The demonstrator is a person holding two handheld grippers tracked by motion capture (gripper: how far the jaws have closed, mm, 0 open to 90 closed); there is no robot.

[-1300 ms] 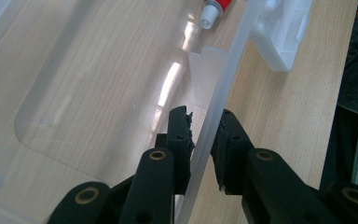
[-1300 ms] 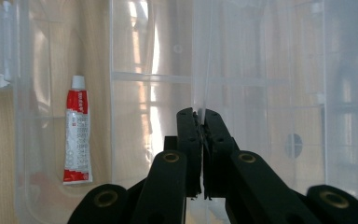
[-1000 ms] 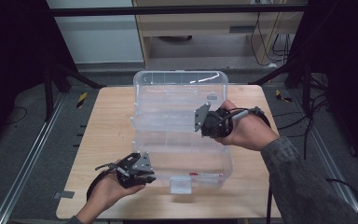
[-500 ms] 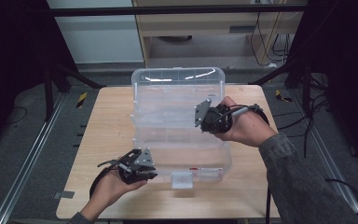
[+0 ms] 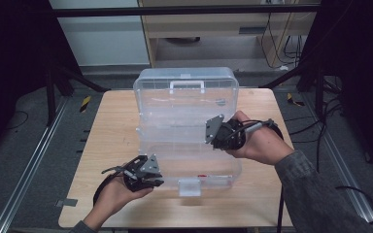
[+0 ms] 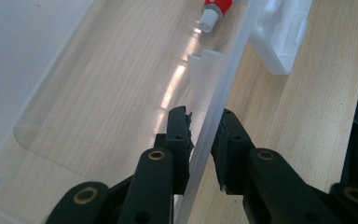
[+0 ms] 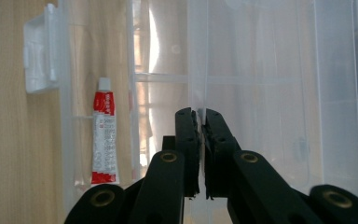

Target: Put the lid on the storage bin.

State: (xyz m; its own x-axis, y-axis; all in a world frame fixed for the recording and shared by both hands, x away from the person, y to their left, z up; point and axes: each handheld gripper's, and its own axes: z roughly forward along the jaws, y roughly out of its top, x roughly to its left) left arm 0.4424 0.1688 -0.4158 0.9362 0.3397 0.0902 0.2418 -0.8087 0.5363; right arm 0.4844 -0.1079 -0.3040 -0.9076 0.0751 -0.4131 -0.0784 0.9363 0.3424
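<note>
Wooden table [image 5: 107, 145] bears a clear, open plastic box [image 5: 187, 111].

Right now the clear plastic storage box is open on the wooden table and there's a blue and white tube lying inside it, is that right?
Not quite. The clear plastic storage box is open on the wooden table, but the tube lying inside it is red and white, not blue and white. The right gripper view shows it plainly beside the box's white latch.

Wooden table [image 5: 107, 145]; red-white tube [image 7: 104, 137] (lying flat); metal rail [image 5: 29, 165].
</note>
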